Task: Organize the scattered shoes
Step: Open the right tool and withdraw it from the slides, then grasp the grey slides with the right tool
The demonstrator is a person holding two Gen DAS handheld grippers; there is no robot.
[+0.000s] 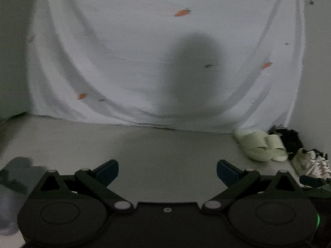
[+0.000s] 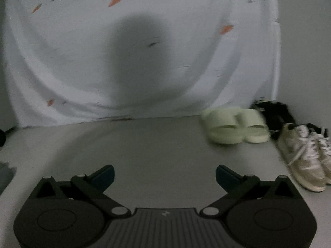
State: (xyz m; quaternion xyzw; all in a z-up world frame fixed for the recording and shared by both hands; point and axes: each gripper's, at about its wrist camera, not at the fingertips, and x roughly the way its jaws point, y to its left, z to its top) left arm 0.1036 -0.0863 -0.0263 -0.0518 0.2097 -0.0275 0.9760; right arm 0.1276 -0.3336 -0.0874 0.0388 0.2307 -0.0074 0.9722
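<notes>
A pair of pale green slides sits side by side on the grey floor at the right, by the foot of the hanging sheet; the left wrist view shows the slides too. Right of them lie a dark fuzzy pair and beige laced sneakers, and the sneakers also show at the left wrist view's right edge. My left gripper is open and empty over bare floor. My right gripper is open and empty as well, left of the sneakers.
A white sheet with small carrot prints hangs across the back, with a round shadow on it. A blurred grey thing lies at the far left near my left gripper. Grey floor stretches between the grippers and the sheet.
</notes>
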